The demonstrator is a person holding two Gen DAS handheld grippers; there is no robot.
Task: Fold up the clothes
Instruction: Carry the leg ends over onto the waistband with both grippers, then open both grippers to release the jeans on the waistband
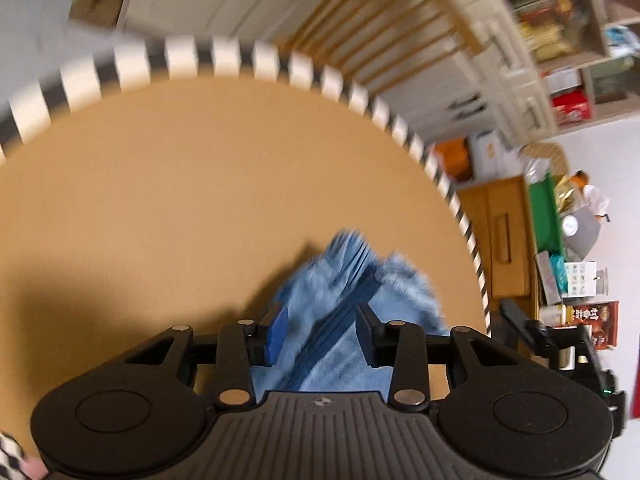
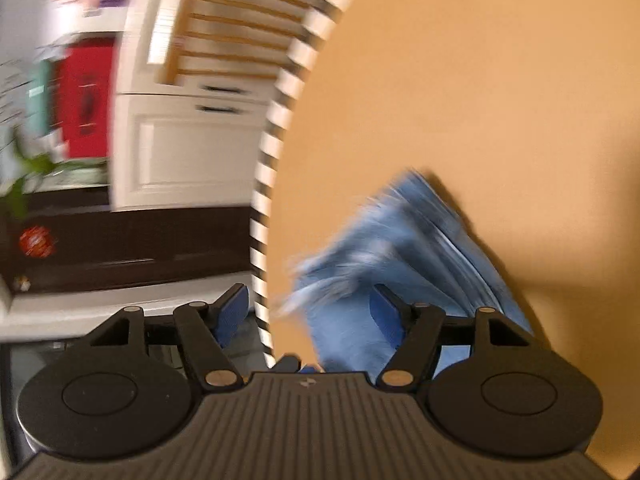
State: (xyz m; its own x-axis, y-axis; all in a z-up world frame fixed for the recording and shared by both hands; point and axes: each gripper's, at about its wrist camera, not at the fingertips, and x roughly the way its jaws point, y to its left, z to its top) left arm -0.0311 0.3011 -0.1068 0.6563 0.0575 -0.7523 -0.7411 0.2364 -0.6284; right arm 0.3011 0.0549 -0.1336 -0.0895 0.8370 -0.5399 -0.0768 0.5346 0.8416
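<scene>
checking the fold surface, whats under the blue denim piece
The blue denim piece lies on the tan round table, which shows bare around it, with a striped edge. Whatever sits beneath the cloth itself is covered and cannot be seen.

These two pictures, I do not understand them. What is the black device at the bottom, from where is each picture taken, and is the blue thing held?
Each picture comes from a camera mounted on a hand-held gripper, looking forward along its jaws. One shows the left gripper, the other the right gripper. On the tan round table with a striped edge lies a blue denim garment. Both jaws stand apart. The cloth lies between the left ones, but nothing looks pinched, so it seems released.
</scene>
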